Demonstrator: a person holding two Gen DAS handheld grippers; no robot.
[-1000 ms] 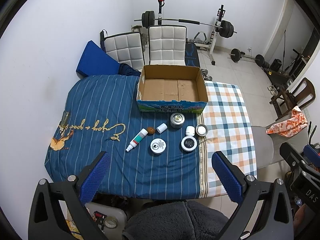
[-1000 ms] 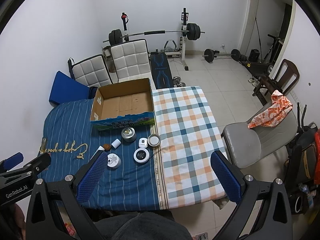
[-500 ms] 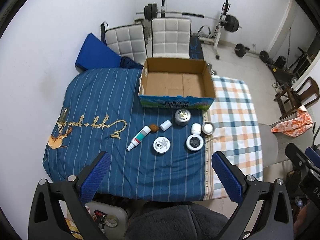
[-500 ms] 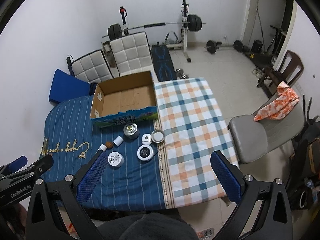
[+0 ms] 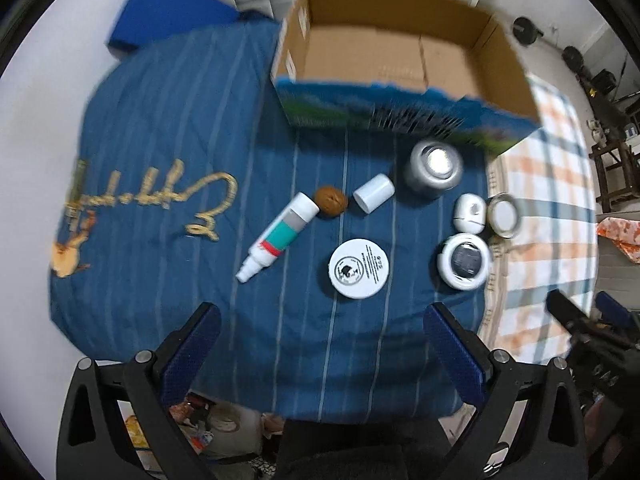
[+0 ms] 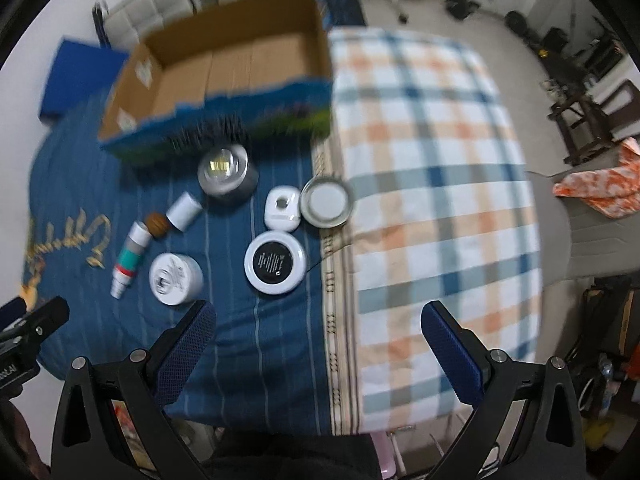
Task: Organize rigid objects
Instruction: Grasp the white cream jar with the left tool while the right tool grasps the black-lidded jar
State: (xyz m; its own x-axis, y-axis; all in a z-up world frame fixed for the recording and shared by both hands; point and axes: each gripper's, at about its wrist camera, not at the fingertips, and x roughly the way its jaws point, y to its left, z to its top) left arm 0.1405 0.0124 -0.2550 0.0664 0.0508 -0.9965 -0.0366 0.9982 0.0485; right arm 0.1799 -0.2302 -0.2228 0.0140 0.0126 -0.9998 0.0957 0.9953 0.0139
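An open, empty cardboard box (image 5: 400,60) (image 6: 224,68) stands at the far side of the blue cloth. In front of it lie a silver tin (image 5: 434,168) (image 6: 227,172), a white tube (image 5: 280,236) (image 6: 130,258), a brown nut (image 5: 330,202), a white cap (image 5: 373,198), a flat white jar (image 5: 359,268) (image 6: 175,278), a black-lidded jar (image 5: 464,260) (image 6: 274,262), a small white bottle (image 5: 470,212) (image 6: 282,208) and a metal lid (image 5: 505,215) (image 6: 326,201). My left gripper (image 5: 320,344) and right gripper (image 6: 318,340) hover open and empty above the table's near edge.
The table has a blue striped cloth (image 5: 160,140) on the left and a checked cloth (image 6: 432,200) on the right. A grey chair with an orange cloth (image 6: 600,188) stands to the right. Gym gear sits on the floor behind.
Both grippers have moved down and forward toward the table, so the objects and box look much larger and nearer. Nothing on the table has moved.
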